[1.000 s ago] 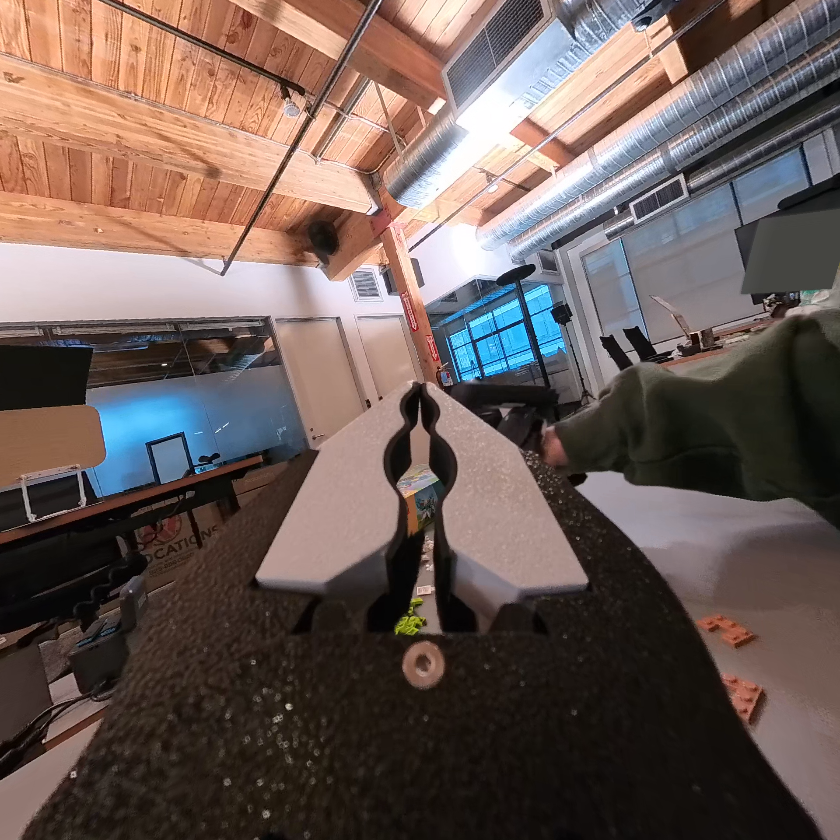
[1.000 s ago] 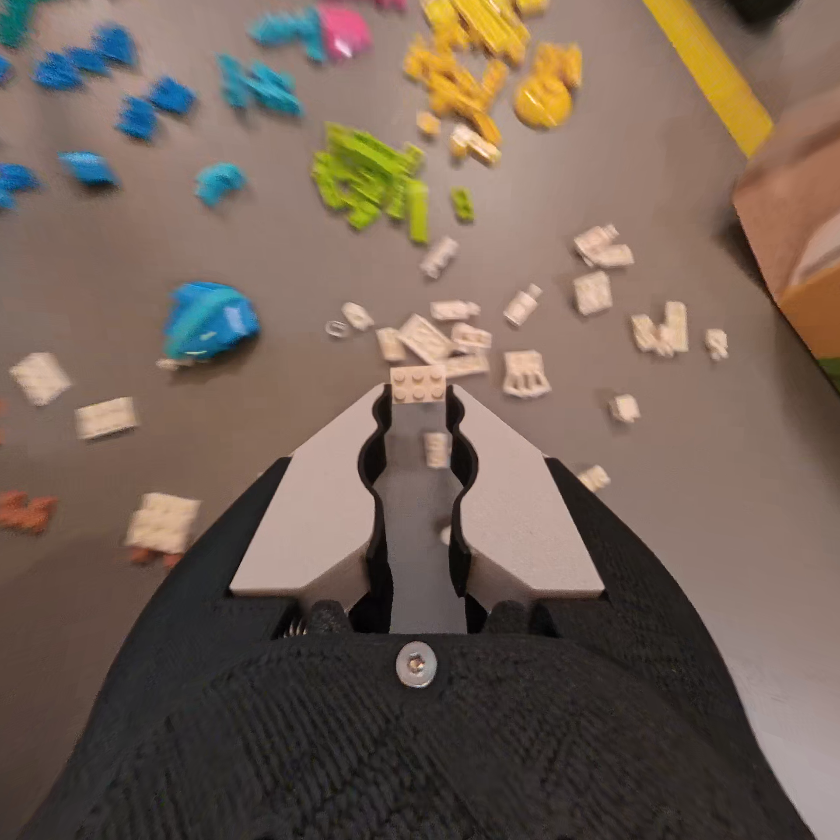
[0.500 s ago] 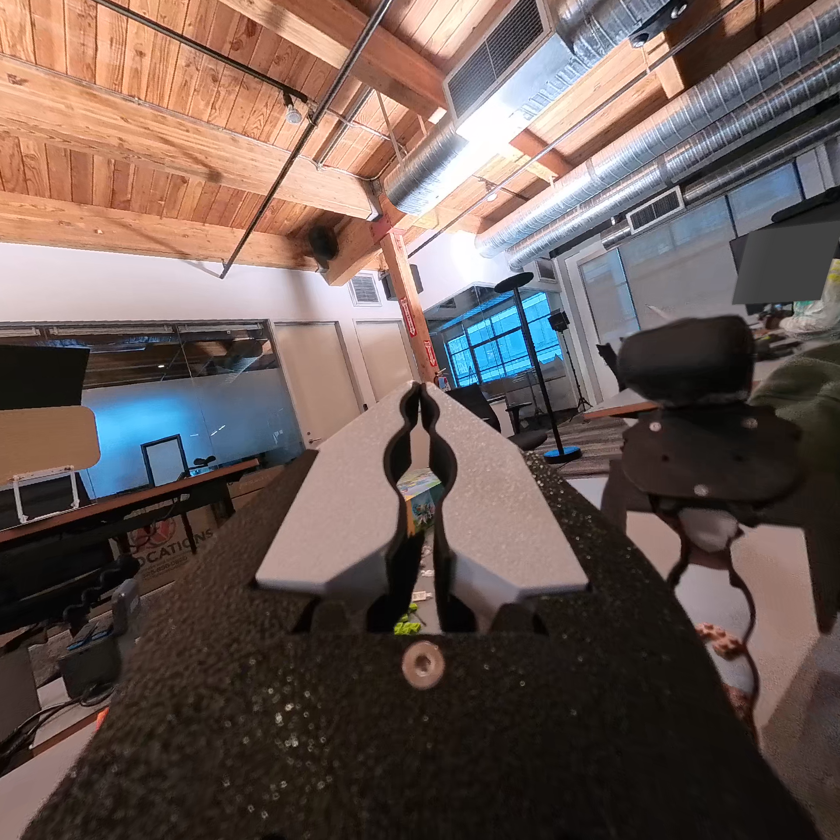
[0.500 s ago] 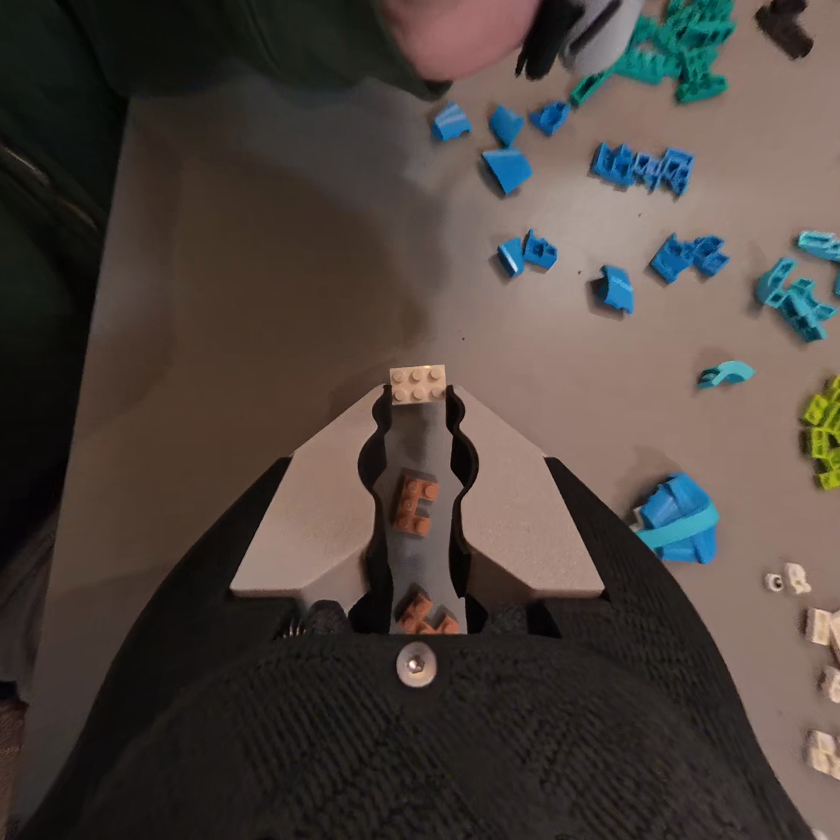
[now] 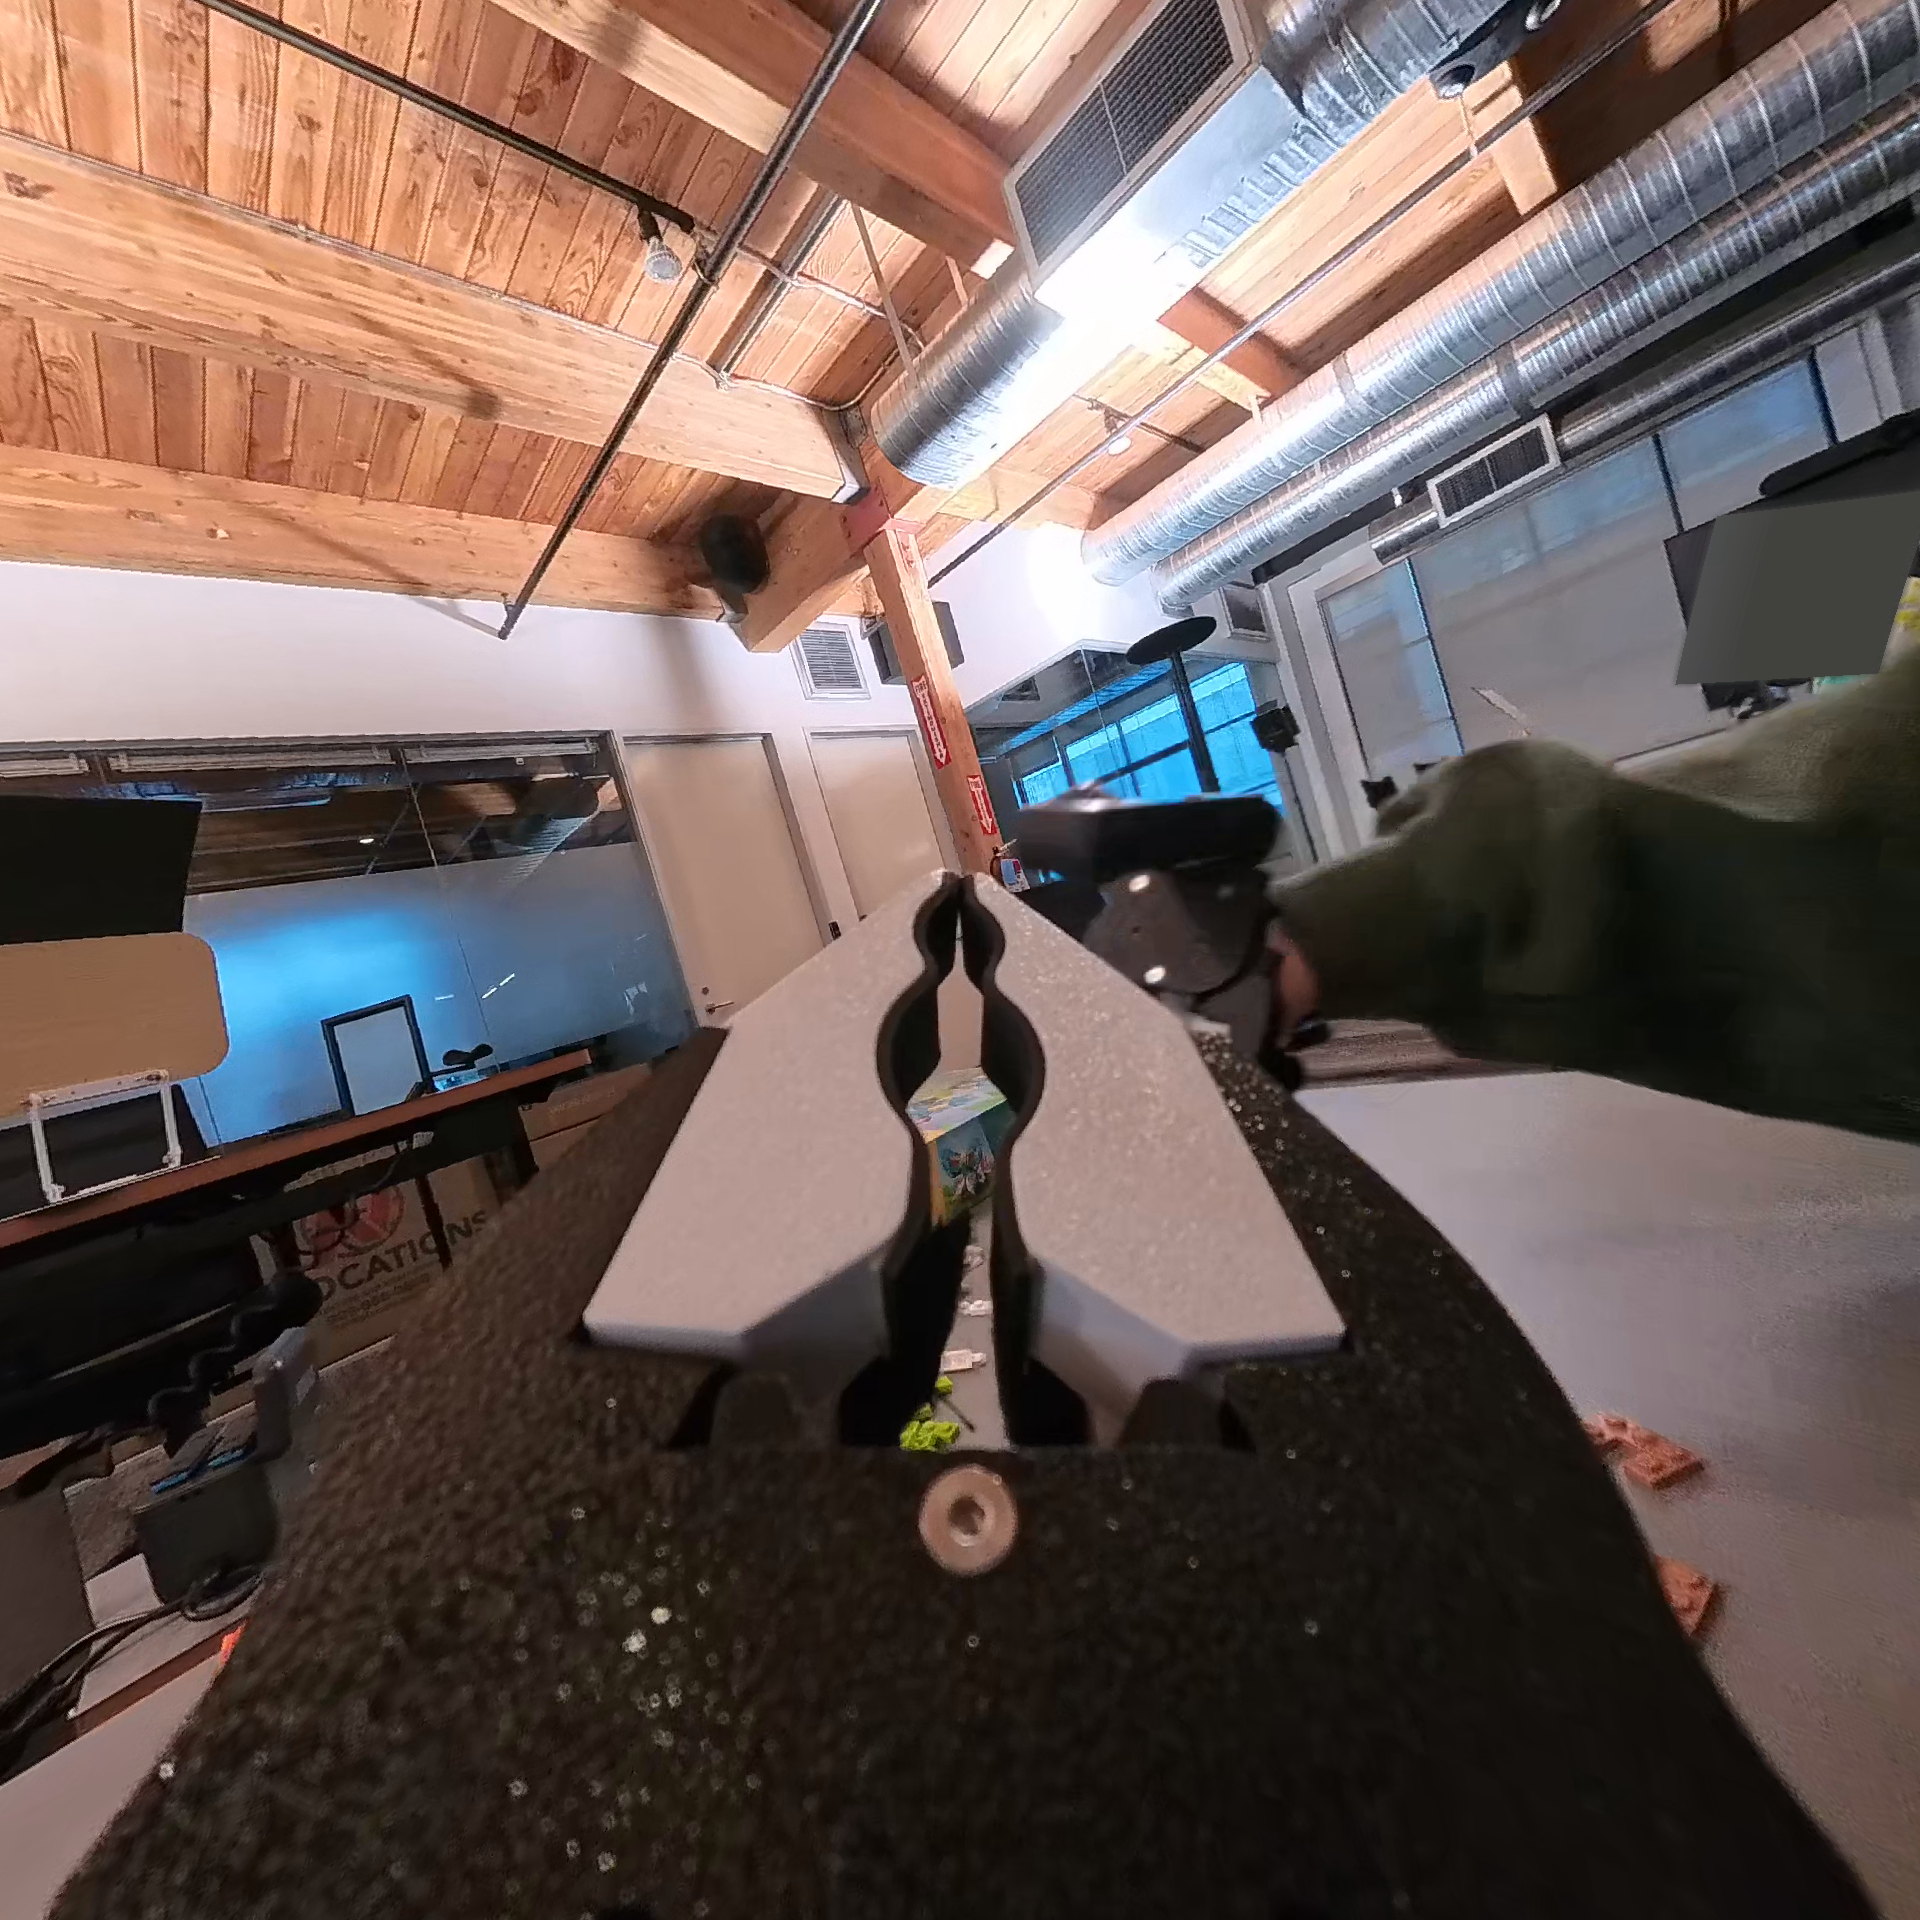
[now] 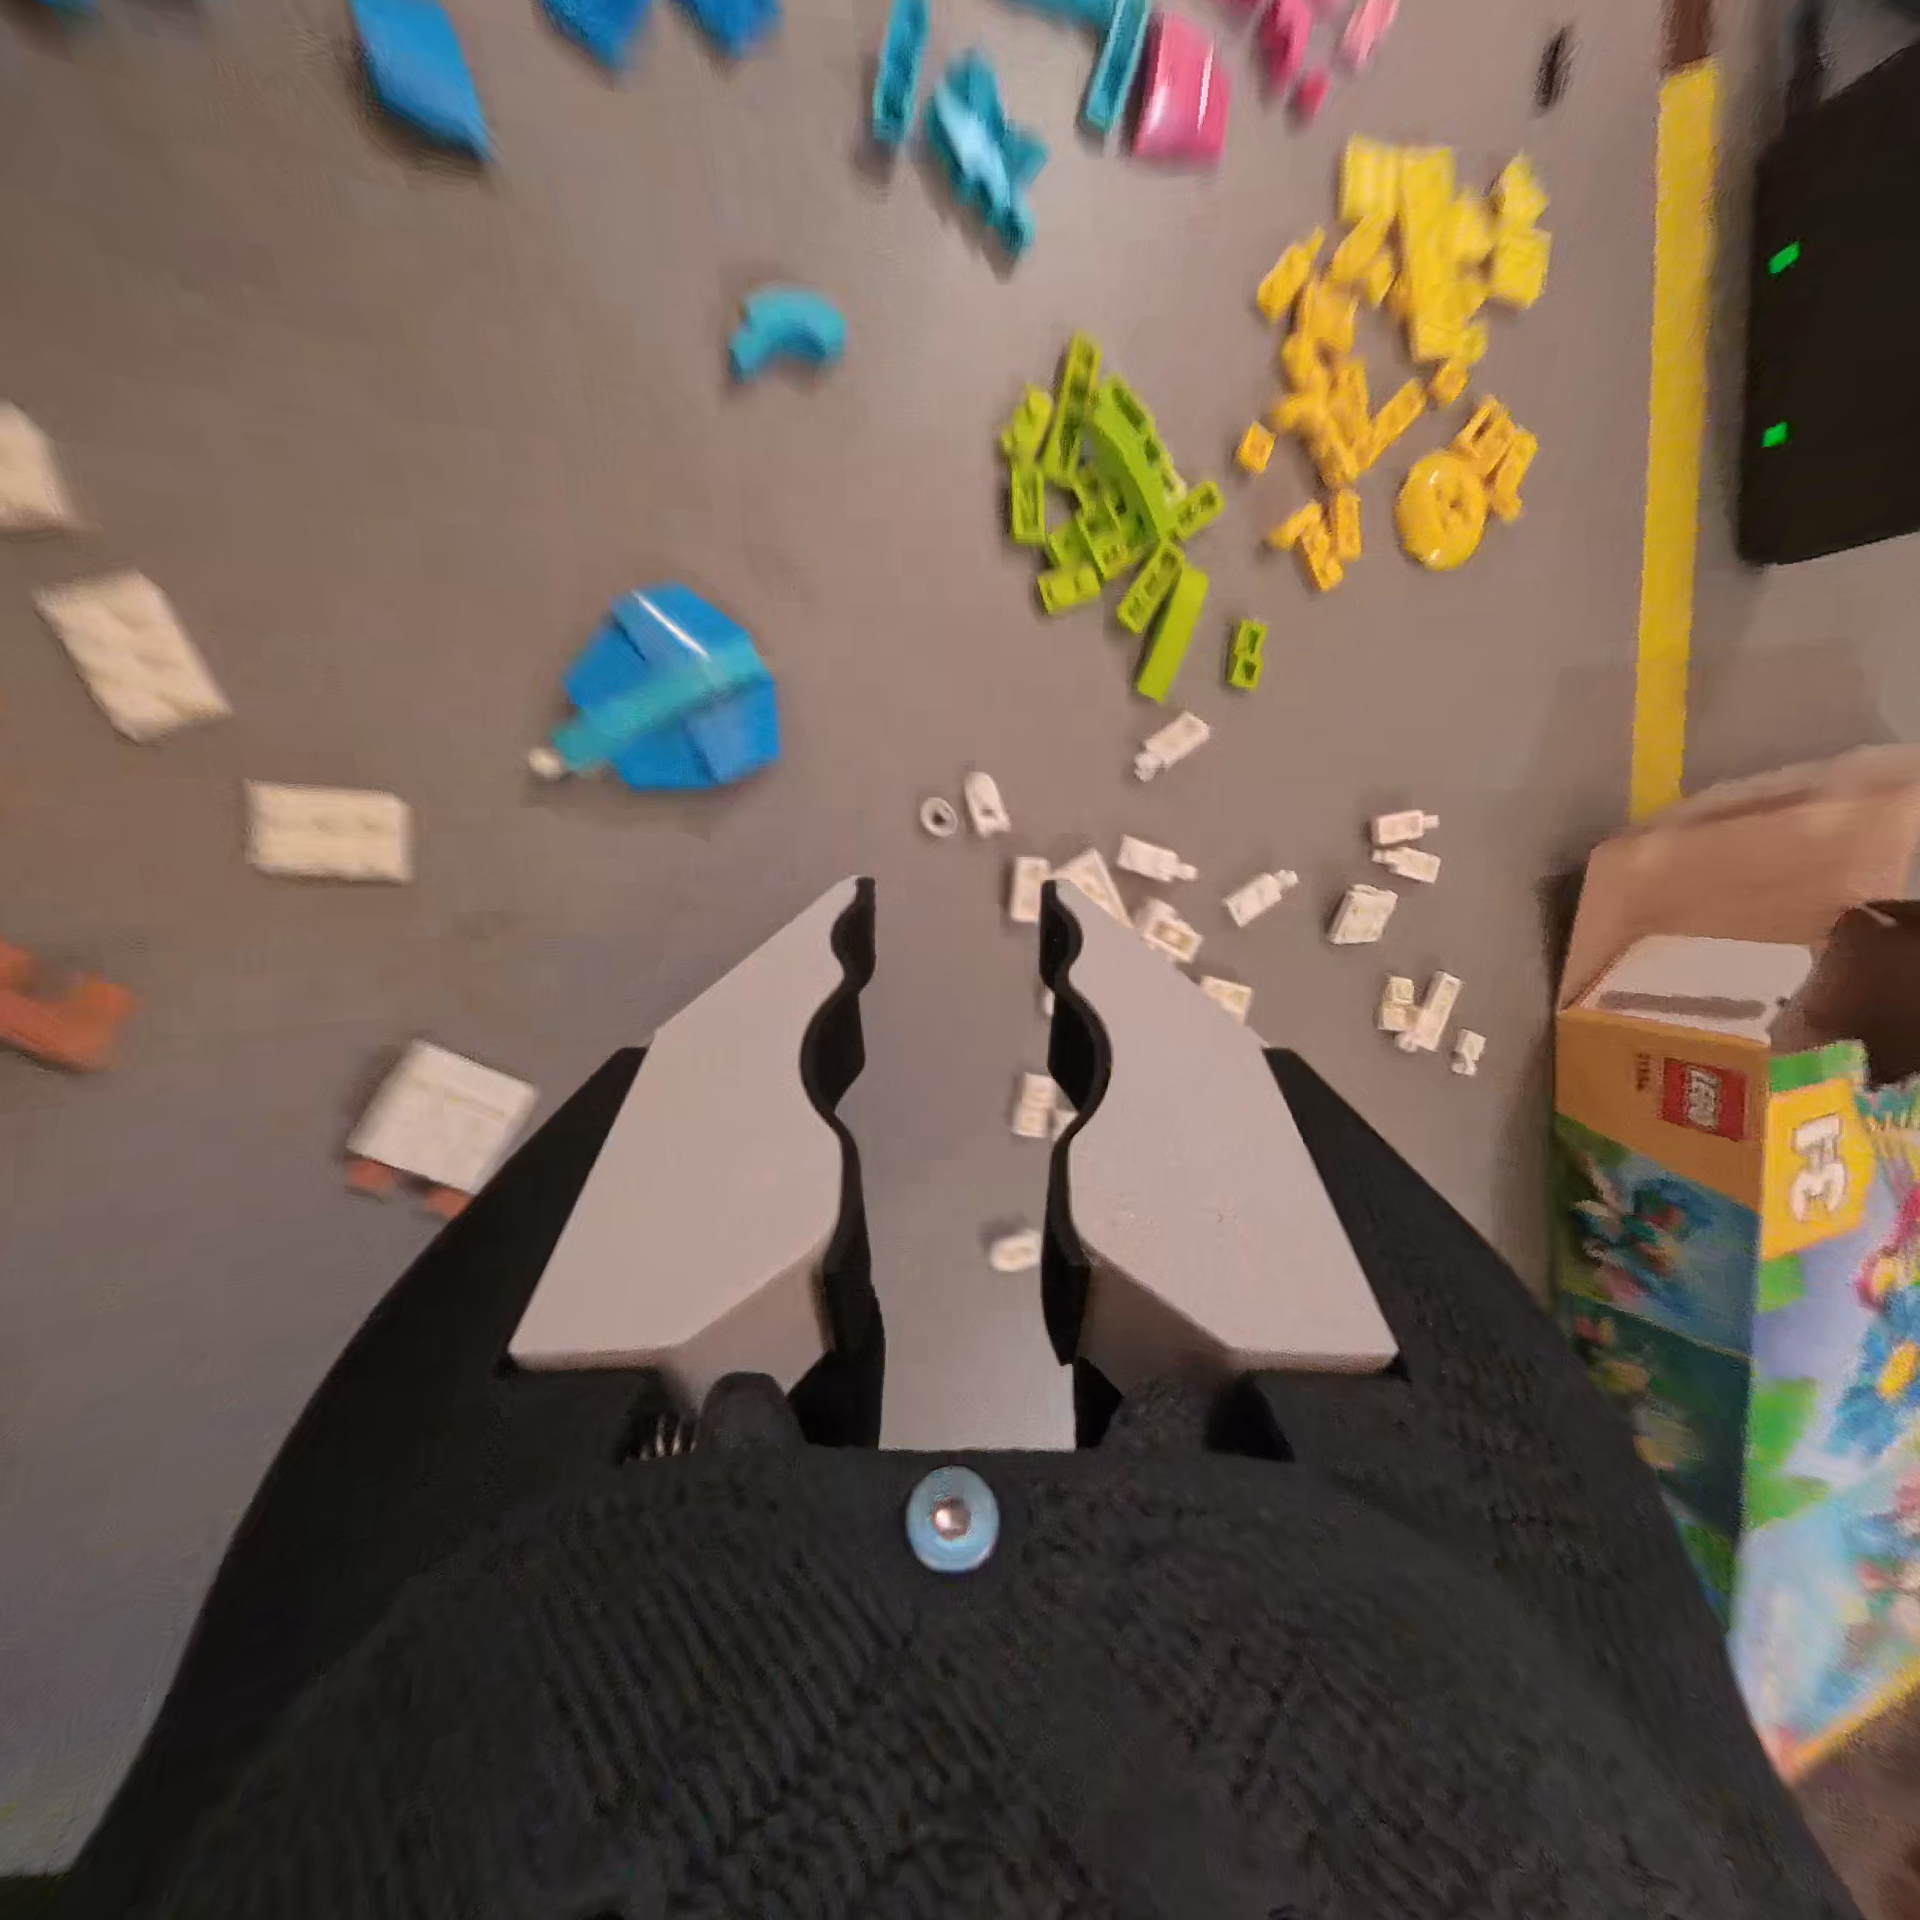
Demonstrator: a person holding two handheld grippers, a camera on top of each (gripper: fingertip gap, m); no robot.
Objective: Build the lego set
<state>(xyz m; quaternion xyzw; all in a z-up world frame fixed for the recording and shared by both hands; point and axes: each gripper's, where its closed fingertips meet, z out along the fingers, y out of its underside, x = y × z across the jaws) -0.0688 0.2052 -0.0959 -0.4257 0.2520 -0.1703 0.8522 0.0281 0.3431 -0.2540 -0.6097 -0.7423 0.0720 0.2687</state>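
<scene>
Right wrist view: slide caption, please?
Open right gripper above white bricks scattered on the grey table.

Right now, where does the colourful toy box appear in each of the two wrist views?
Left wrist view: the colourful toy box shows only through the gap between the fingers, far off.
Right wrist view: the box stands at the right edge, its top flap open.
Shared landmark: the lime green bricks.
</scene>
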